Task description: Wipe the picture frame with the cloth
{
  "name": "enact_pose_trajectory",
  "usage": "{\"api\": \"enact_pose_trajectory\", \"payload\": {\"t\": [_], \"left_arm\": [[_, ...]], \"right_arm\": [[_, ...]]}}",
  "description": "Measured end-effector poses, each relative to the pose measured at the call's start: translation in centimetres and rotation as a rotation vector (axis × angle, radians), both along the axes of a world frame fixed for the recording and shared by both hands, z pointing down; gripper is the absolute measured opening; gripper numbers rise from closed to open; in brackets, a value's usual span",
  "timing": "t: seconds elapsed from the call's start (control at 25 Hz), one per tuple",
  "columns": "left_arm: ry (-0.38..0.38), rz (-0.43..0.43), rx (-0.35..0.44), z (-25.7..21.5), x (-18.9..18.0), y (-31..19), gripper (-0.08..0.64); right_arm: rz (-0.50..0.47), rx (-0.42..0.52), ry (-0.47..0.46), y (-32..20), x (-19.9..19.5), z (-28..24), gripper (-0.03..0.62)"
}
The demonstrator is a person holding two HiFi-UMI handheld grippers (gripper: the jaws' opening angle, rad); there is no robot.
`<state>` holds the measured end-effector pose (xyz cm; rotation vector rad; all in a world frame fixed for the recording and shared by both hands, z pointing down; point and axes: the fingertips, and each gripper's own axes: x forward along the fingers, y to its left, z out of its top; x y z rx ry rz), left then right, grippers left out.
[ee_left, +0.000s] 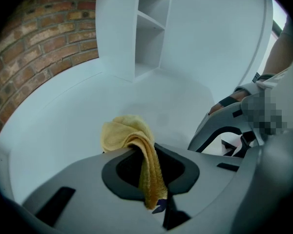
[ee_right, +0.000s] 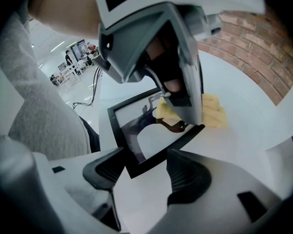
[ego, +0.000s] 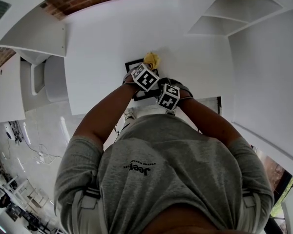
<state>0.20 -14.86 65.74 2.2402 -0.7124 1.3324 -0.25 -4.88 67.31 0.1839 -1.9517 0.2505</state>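
**Picture frame (ee_right: 154,130) lying flat, cloth working at its far edge**

The picture frame is lying on the white table (ee_right: 244,145) right in front of the person, black border up and its glass catching reflections. The left gripper (ee_left: 149,174) is pinching the yellow cloth (ee_left: 136,145) between its pressed-together jaws, so that a bunched wad is sticking out beyond the tips. That wad is what is meeting the frame's far edge, where the right gripper view shows it pressing down. The right gripper (ee_right: 146,174) is waiting with its jaws spread, the frame's near corner sitting between them. I cannot tell whether either pad is touching it. To my eye it is placed there to stop the frame sliding while the cloth is rubbing. Both arms are reaching forward close together, which is probably keeping the wiping strokes short.
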Motion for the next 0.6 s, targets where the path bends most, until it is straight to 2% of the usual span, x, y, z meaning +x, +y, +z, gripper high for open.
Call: {"api": "enact_pose_trajectory", "payload": {"t": [0.16, 0.4, 0.6], "left_arm": [[0.031, -0.051, 0.03, -1.7, -3.1, 0.0, 0.066], [0.002, -0.097, 0.06, -3.0, -10.4, 2.8, 0.066], [-0.019, -0.095, 0.04, -2.4, -12.5, 6.0, 0.066]], "right_arm": [[0.001, -0.008, 0.007, 0.2, 0.2, 0.3, 0.275], [-0.002, -0.002, 0.017, 0.1, 0.3, 0.3, 0.275], [-0.002, -0.007, 0.025, 0.1, 0.4, 0.2, 0.275]]}}
